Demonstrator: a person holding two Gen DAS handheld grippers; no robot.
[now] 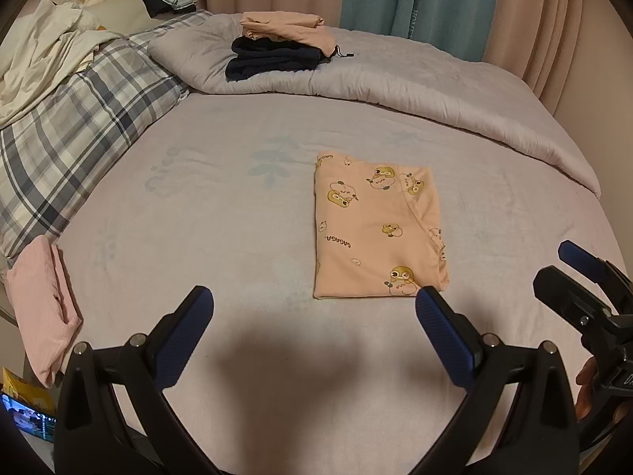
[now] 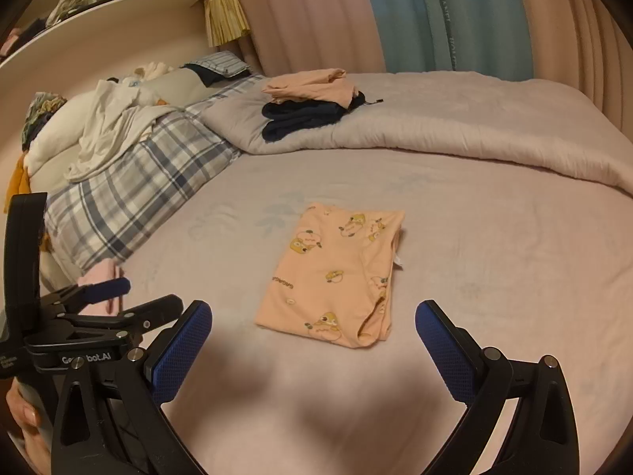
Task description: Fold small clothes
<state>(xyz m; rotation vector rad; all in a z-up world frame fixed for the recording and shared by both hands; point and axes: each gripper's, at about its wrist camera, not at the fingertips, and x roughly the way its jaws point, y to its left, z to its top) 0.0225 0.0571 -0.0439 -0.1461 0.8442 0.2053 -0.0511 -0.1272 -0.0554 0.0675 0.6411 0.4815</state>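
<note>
A small peach garment [image 1: 376, 229] printed with cartoon figures lies folded into a flat rectangle on the pale bed sheet [image 1: 198, 237]. In the right wrist view the same garment [image 2: 336, 277] sits just ahead of the fingers. My left gripper [image 1: 313, 292] is open, hovering just short of the garment's near edge, with nothing between its fingers. My right gripper [image 2: 313, 308] is also open and empty, a little back from the garment. Each gripper shows in the other's view: the right gripper [image 1: 558, 265] at the far right, the left gripper [image 2: 148, 295] at the lower left.
A stack of folded clothes [image 1: 277, 47], peach on dark navy, rests on the rolled grey quilt [image 1: 435, 91] at the back. A plaid pillow [image 1: 79, 126] with white clothes [image 1: 39, 55] heaped on it lies at left. A folded pink cloth [image 1: 43, 304] lies at the bed's left edge.
</note>
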